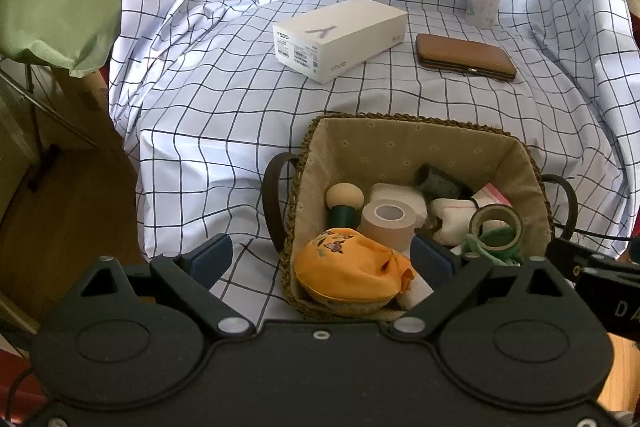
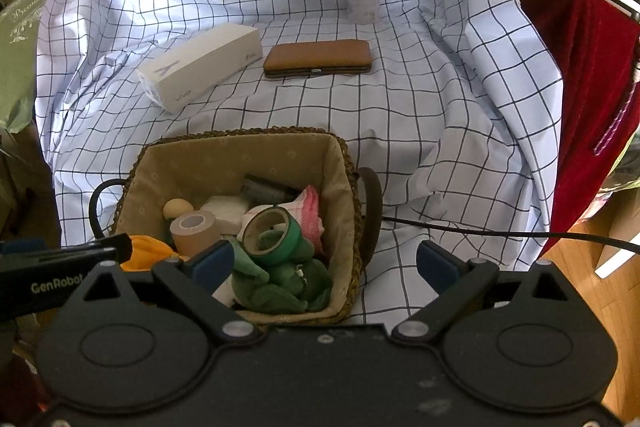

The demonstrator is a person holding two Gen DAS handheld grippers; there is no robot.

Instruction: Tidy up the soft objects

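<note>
Both our tongs, left tongs [image 1: 322, 259] and right tongs [image 2: 324, 259], gape empty near basket [image 1: 400, 131]; we pinch orange pouch [image 1: 348, 271] mid-bulge, lift straight.

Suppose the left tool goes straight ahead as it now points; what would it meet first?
Probably the orange cloth pouch at the basket's near end; it lies between the open left tool's fingers. Depth is hard to judge.

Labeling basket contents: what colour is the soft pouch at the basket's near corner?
Orange pouch with small butterfly embroidery; clearest in the left wrist view.
</note>
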